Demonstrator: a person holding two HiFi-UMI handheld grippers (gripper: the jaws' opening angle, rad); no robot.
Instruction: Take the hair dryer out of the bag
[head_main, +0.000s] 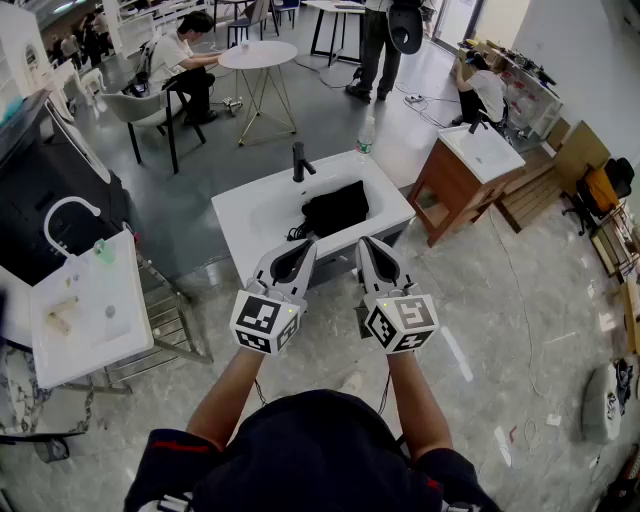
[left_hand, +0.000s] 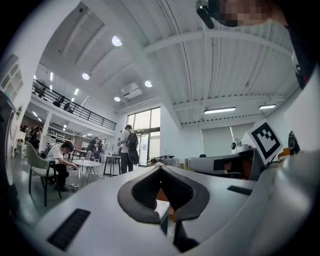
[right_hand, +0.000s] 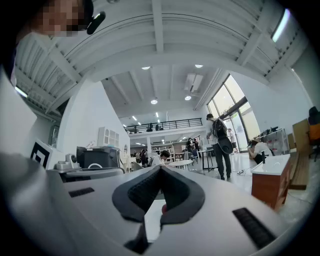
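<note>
A black bag (head_main: 336, 207) lies in the basin of a white sink unit (head_main: 250, 215) with a black faucet (head_main: 298, 160). The hair dryer itself is hidden; only a black cord (head_main: 296, 234) shows at the bag's near left corner. My left gripper (head_main: 311, 243) and right gripper (head_main: 365, 240) are held level, side by side, over the sink's near edge, short of the bag. Both are shut with nothing between the jaws. The left gripper (left_hand: 160, 167) and right gripper (right_hand: 161, 167) each show their dark pads closed together, looking out across the hall.
A second white sink counter (head_main: 95, 310) stands at the left, a wooden vanity (head_main: 455, 185) at the right. Behind the sink are a bottle (head_main: 366, 135), a round table (head_main: 258, 55), chairs, a seated person (head_main: 185, 60) and a standing person (head_main: 375, 45).
</note>
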